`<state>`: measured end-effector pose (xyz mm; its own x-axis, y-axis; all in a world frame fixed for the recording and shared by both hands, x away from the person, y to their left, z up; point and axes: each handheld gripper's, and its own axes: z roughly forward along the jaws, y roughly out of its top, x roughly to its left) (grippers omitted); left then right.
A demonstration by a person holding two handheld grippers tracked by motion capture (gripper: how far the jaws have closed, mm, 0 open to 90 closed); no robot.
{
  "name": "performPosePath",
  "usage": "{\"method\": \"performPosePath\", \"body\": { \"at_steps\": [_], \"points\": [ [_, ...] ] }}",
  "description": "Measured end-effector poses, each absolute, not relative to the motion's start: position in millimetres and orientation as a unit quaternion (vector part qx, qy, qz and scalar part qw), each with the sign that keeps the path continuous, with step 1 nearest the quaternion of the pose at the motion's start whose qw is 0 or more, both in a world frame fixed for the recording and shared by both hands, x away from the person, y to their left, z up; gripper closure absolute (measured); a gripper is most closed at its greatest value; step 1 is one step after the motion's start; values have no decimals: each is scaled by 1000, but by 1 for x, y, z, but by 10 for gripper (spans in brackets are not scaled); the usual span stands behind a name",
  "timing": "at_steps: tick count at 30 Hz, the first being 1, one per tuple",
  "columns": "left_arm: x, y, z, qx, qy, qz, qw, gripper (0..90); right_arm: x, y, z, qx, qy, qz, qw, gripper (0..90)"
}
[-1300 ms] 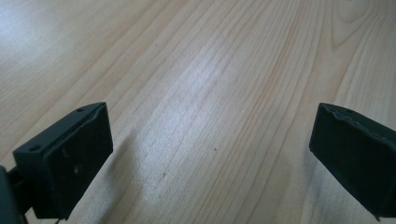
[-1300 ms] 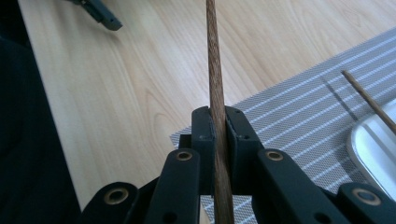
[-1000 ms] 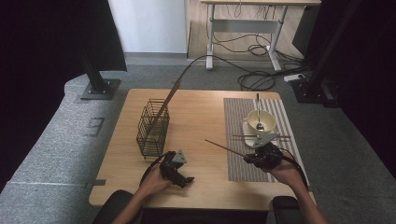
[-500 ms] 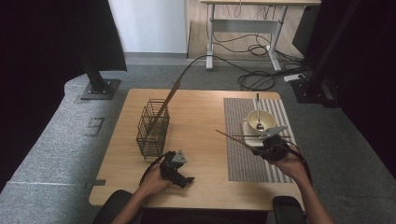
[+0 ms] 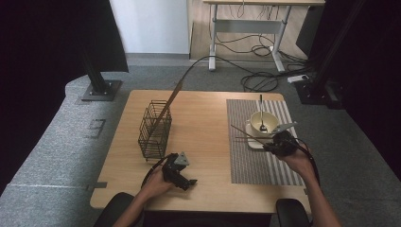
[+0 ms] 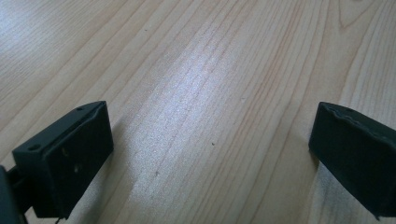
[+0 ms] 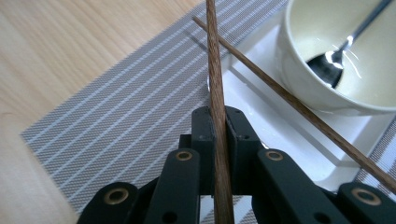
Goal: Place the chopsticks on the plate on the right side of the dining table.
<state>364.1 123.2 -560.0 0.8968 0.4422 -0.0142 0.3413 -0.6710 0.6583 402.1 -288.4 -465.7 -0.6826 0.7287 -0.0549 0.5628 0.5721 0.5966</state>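
Chopsticks are the business on the right side of the worktop (image 5: 203,118). One chopstick (image 7: 217,116) is pinched between the closed jaws of the right gripper (image 7: 218,122), running straight up through them in the right gripper view. A second chopstick (image 7: 299,108) lies loose, slanting across the corner of the white square plate (image 7: 289,140) just in front of the jaws. On that plate stands a cream bowl (image 7: 299,60) with a metal spoon (image 7: 334,58) leaning inside it. Plate and bowl sit on a grey striped placemat (image 7: 116,121).

From above, the right gripper (image 5: 278,142) is held in the person's right hand (image 5: 295,158) over the placemat (image 5: 250,161), just beside the bowl (image 5: 263,123), with the chopsticks (image 5: 243,134) pointing left toward the middle of the worktop.

The left gripper (image 5: 187,182) rests low near the front edge, held in the left hand (image 5: 156,184). Its jaws stand wide apart with bare wood between them, gripping nothing. A black wire basket (image 5: 153,130) stands upright just behind it, well apart from the placemat, with a long brown stick (image 5: 168,104) leaning out of its top.
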Motion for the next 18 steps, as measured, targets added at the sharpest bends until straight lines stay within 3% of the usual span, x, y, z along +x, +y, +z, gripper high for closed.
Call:
{"method": "performPosePath", "body": {
  "at_steps": [18],
  "points": [
    [364, 123, -560, 911, 215, 73, 344, 0, 430, -314, -498, 398, 867, 255, 157, 827]
  ]
}}
